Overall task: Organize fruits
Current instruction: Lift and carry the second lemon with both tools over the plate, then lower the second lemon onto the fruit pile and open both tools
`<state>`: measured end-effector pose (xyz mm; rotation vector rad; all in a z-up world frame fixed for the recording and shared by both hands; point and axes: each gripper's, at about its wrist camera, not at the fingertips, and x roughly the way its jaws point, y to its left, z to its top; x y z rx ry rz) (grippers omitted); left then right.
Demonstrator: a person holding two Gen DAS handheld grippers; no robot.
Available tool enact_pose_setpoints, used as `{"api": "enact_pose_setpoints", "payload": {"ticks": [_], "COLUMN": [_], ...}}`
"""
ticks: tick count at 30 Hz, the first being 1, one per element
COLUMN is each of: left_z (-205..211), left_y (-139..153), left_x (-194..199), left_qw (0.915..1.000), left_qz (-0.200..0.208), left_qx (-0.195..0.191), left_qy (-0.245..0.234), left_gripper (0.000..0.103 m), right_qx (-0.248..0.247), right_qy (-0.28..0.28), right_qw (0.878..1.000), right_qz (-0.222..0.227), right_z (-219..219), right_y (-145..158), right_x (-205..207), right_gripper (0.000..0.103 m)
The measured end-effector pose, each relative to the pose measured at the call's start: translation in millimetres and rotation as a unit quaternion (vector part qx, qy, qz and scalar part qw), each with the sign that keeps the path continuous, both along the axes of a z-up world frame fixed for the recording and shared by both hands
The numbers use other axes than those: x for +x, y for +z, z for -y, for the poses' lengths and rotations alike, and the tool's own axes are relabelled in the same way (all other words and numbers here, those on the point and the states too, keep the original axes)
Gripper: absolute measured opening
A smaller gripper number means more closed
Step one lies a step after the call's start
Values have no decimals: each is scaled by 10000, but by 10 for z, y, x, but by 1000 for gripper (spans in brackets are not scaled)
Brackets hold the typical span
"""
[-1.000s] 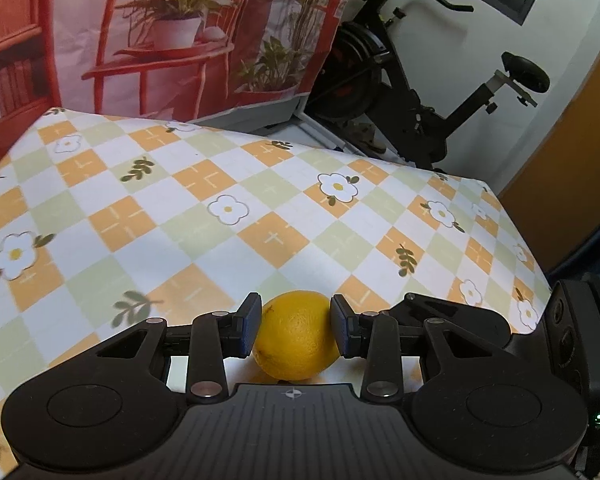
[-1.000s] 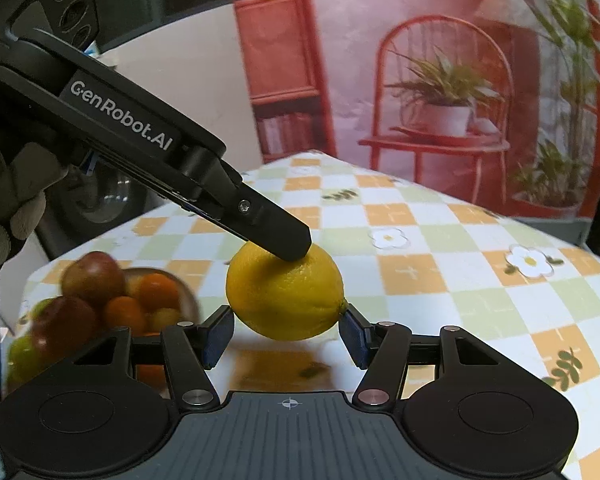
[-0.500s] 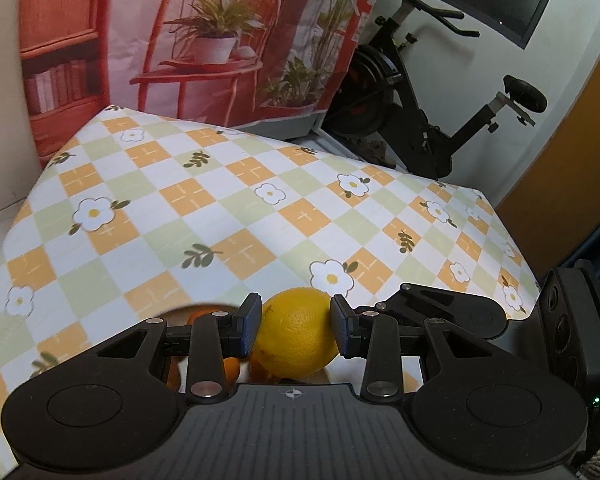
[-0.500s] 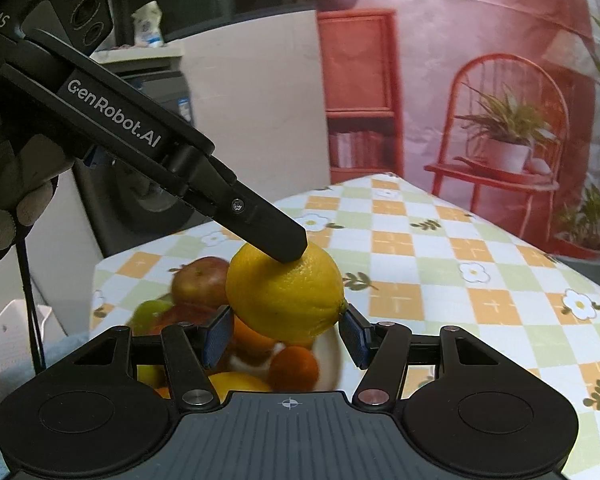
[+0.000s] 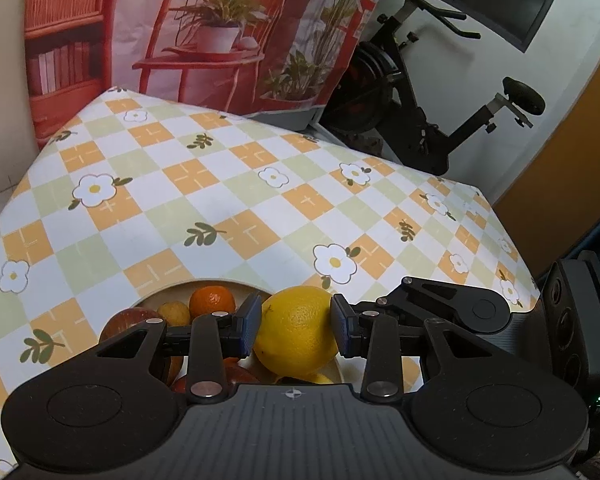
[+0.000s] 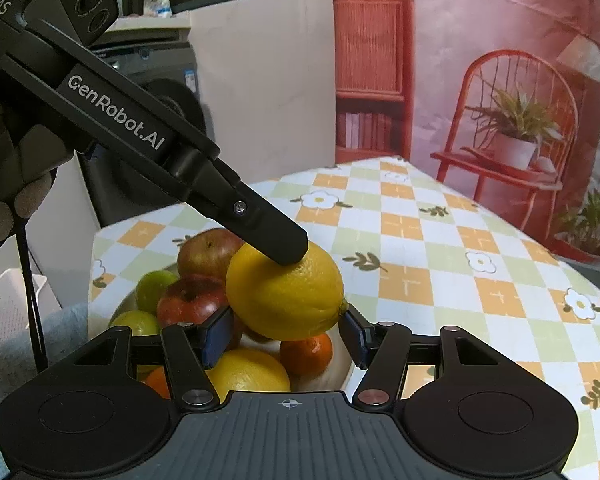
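The bench (image 5: 228,208), covered in a checked flower-print cloth, fills both views. The bowl (image 5: 204,286) sits at the 6 o'clock edge of the left wrist view and at 7 o'clock in the right wrist view, already stacked with apples, limes, tangerines and a second yellow fruit.

The left gripper (image 5: 296,326) has its jaws clamped on the lemon (image 5: 296,328), one pad on each flank. In the right wrist view one of its fingers (image 6: 276,240) presses on the lemon's top at 12 o'clock.

The right gripper (image 6: 286,334) has its jaws clamped on the same lemon (image 6: 284,296), one pad at each end. The lemon hangs directly above the fruit pile, clear of the bench.

Hazards, judged from this position:
- Both grippers hold one fruit. If either hand shifts independently, the lemon may twist out of one pair of pads.
- The pile is high and rounded. A lemon released on top may roll off the rim onto the bench or dislodge the red apple (image 6: 188,300).
- Releasing one gripper late may drag the fruit sideways.
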<state>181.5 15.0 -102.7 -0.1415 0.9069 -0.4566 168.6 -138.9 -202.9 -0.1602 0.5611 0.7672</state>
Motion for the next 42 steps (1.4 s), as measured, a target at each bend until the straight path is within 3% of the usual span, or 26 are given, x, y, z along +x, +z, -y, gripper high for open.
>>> {"api": "enact_pose_setpoints", "payload": {"ticks": [16, 42], "left_z": [-60, -117], "left_y": [-159, -192], "left_x": [119, 120], "left_qw": [9996, 9994], "left_qz": [-256, -248], "left_qx": [-63, 7], "left_qy": [33, 244], "left_gripper": [40, 44], "right_qx": [-72, -154], "right_qy": [176, 248], "right_qw": [9992, 9991], "right_qz": [-362, -322], "right_z": [-18, 54], "right_y": [-99, -67], "right_x": [174, 159], "right_gripper": [54, 51]}}
